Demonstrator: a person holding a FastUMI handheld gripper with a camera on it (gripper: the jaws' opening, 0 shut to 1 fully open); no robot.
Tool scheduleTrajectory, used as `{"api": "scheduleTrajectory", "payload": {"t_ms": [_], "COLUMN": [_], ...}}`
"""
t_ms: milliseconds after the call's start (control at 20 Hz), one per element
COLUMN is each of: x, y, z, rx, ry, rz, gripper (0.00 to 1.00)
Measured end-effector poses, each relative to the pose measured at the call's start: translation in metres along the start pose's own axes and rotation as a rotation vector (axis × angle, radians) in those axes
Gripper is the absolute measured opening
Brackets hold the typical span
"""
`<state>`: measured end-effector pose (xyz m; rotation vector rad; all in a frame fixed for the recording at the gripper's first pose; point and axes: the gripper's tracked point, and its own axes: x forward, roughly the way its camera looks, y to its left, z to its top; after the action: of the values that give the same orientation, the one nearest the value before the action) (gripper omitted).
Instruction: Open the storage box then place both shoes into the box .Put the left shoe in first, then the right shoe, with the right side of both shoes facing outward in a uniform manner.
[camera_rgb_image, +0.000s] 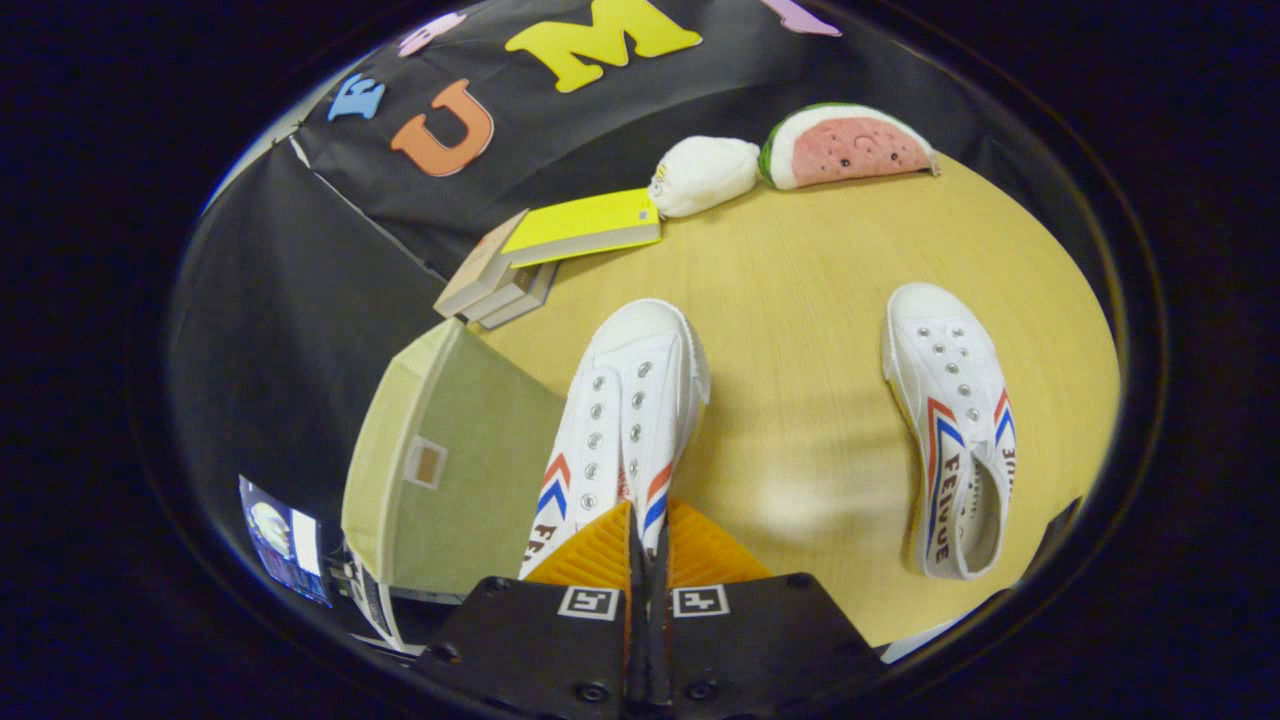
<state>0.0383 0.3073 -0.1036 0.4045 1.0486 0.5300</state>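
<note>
Wooden surface (800, 300), round-edged, carrying all items. Green fabric storage box (450, 470), lid down, at the surface's edge beside the held shoe. White shoe (625, 400), toe pointing away, its heel collar pinched between the fingers (690, 555) of the gripper (648, 545). Second white shoe (950, 430), lying apart from it on the other side. Stacked books (560, 250) beyond the box. Watermelon plush (850, 145). White plush (705, 175) beside it.

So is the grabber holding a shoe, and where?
Yes. The gripper is shut on the shoe next to the box; both fingers pinch its upper edge near the heel end. The other shoe lies on the table.
</note>
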Motion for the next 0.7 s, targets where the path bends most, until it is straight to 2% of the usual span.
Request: {"api": "scheduleTrajectory", "payload": {"t_ms": [200,350,500,700], "x": [-0.033,-0.036,-0.013,0.041], "y": [0.088,0.158,0.206,0.241], "z": [0.017,0.025,0.021,-0.007], "rx": [-0.017,-0.006,0.022,0.075], "ry": [-0.069,-0.104,-0.116,-0.045], "rz": [0.029,0.066,0.062,0.05], "gripper": [0.06,0.06,0.05,0.06]}}
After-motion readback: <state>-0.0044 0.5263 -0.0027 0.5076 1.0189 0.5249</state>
